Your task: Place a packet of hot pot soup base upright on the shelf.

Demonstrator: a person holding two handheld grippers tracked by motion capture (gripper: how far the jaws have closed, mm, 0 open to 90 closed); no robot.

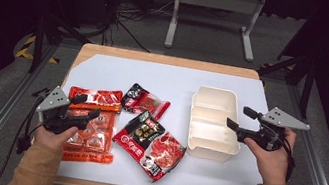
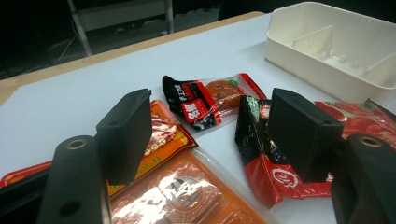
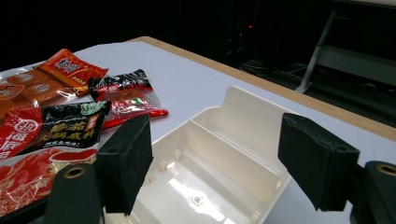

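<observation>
My left gripper (image 1: 86, 106) hovers open over the orange snack packets (image 1: 91, 131) at the table's left, with nothing between its jaws. In the left gripper view my left gripper (image 2: 210, 122) looks along an orange packet (image 2: 187, 196) toward a small red-and-black packet (image 2: 205, 100) and a larger black-and-red packet (image 2: 266, 163). My right gripper (image 1: 240, 118) stands open at the right edge of the white divided tray (image 1: 213, 123). In the right gripper view my right gripper (image 3: 215, 149) has its jaws spread above the tray (image 3: 250, 114), whose compartments hold nothing.
The small packet (image 1: 145, 102) and the larger black-and-red packet (image 1: 151, 143) lie between the orange packets and the tray. A white sheet (image 1: 120, 72) covers the wooden table. Metal rails run along both sides, and a white stand (image 1: 213, 14) is on the floor beyond.
</observation>
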